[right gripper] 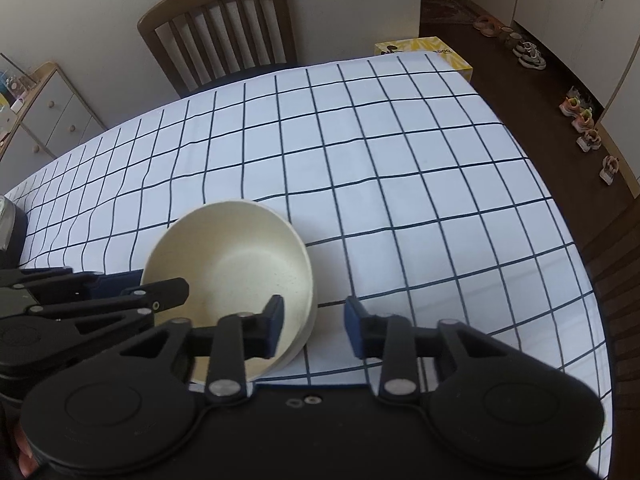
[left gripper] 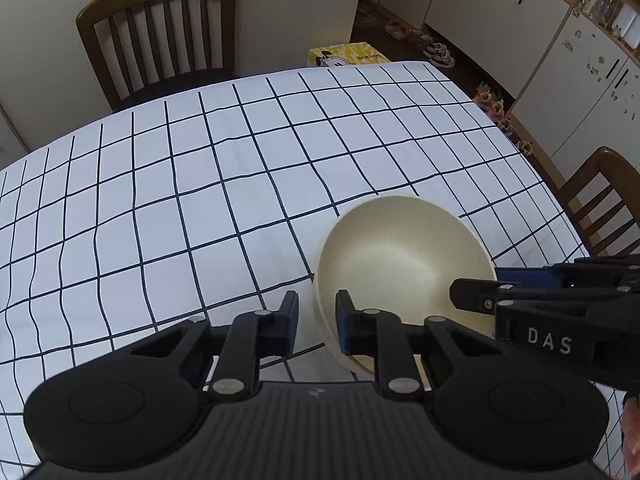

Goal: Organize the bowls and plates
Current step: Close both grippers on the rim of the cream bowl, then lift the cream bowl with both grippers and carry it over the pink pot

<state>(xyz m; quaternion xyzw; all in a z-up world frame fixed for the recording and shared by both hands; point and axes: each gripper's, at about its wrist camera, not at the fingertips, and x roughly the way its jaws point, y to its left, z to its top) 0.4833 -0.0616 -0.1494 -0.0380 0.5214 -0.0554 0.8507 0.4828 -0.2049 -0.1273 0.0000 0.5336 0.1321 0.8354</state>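
Closing should be finished evenly before the bowl (left gripper: 400, 264) is lifted. Its left rim is straddled narrowly by the left gripper (left gripper: 317, 320), contact unclear. Its right rim is straddled more widely by the right gripper (right gripper: 314, 324), outer pad clear.

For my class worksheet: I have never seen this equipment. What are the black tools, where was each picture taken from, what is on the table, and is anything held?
No machine here: a person holds two handheld grippers, each a two-finger clamp with a camera looking along its fingers. One picture is from the left gripper, the other from the right gripper. On the checked tablecloth sits a cream bowl. Each gripper straddles its rim, on opposite sides. The right one's pads stand clear; whether the left's press yet is unclear.
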